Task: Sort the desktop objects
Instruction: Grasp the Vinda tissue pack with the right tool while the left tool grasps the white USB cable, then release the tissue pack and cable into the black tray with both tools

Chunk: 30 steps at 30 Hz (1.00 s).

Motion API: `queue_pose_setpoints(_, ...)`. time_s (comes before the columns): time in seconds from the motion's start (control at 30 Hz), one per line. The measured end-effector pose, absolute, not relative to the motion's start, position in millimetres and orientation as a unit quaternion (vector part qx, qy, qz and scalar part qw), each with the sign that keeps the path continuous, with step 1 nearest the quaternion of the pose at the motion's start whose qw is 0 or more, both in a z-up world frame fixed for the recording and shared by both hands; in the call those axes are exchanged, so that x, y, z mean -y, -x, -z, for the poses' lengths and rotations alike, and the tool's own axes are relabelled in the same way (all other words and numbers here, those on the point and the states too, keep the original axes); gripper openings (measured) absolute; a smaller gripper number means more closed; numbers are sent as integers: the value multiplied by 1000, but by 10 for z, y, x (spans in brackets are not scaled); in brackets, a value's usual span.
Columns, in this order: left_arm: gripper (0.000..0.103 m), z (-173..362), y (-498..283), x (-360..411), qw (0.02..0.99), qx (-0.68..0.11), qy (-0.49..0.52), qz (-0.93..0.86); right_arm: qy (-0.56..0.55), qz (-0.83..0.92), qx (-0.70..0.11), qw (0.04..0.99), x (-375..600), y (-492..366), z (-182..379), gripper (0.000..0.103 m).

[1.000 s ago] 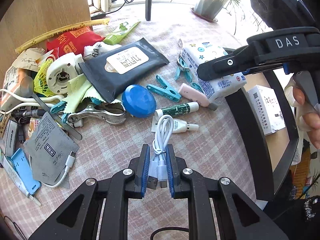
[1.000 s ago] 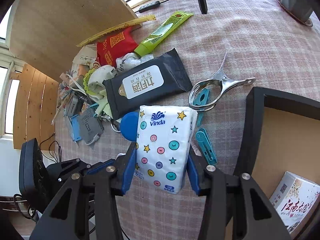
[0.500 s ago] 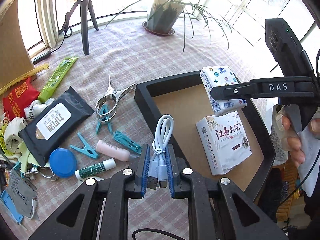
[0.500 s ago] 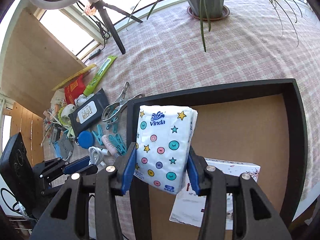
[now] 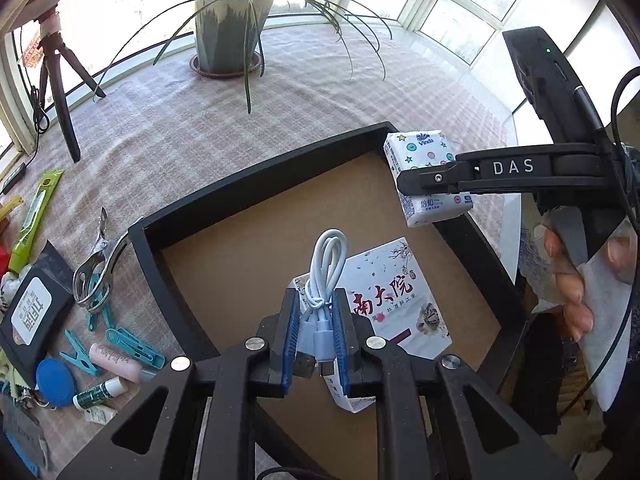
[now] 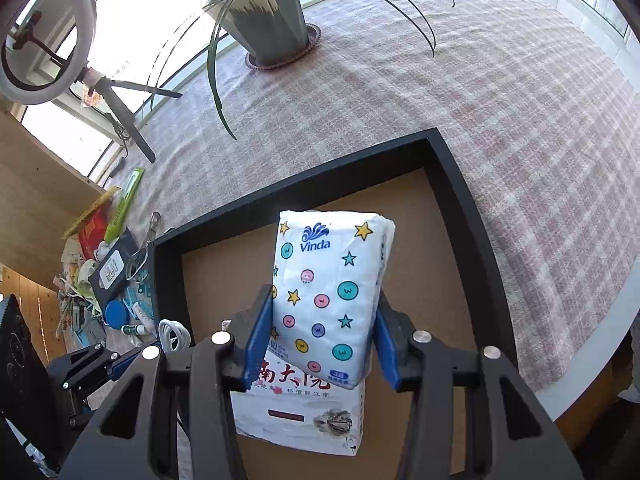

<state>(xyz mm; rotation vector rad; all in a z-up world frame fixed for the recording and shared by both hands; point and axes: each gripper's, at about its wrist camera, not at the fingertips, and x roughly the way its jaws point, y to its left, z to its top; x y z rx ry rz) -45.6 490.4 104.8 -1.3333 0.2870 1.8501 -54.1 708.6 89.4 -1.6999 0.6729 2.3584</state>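
Sorting is under way but far from finished: you hold both claws over the black tray [image 5: 256,184], which sits on the checked tabletop [image 5: 168,120] in front of the potted plant [image 5: 230,32]. Your left claw [image 5: 316,344] has the coiled white USB cable [image 5: 326,276] between its blue pads, the jaws just starting to ease apart with the cable between them, above the tray's cardboard floor. Your right claw [image 6: 324,344] carries the tissue pack [image 6: 328,296] between its pads above the same tray, its jaws likewise beginning to part. Only one item appears to lie inside the tray so far, a white box [image 6: 304,412] printed with large red Chinese characters. Much remains: outside the tray's left wall lie a steel clamp [image 5: 94,268], teal clothes pegs [image 5: 128,344], a pink tube [image 5: 114,360], a blue round case [image 5: 56,380], a black wet-wipe pouch [image 5: 32,308] and a green sachet [image 5: 34,216], none yet sorted. Legible writing: "Vinda" in blue on the tissue pack, whose wrapper shows stars and smiling dots, and "DAS" in white on the side of the right claw's arm. The wipe pouch's white label carries Chinese text too small to read with confidence.
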Motion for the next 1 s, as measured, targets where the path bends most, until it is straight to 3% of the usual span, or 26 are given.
queue_pose_setpoints(0.03, 23, -1048, 449, -4920, 407, -121, 531, -734, 568, -789, -219, 82, -7076, 547, -894, 49)
queue_pose_setpoints(0.07, 39, -1052, 447, -4918, 403, -124, 532, -735, 572, -788, -212, 85, -7066, 552, -898, 51)
queue_pose_setpoints(0.1, 44, -1074, 444, -4890, 401, -124, 525, -740, 576, -787, -205, 85, -7048, 565, -902, 55)
queue_pose_setpoints(0.53, 42, -953, 867, -3806, 297, -115, 543, -777, 543, -837, -41, -51, -6047, 731, -1150, 56)
queue_pose_setpoints(1.0, 42, -687, 1311, -2796, 205, -121, 582, -778, 568, -797, 13, -204, -4896, 1026, -1031, 55)
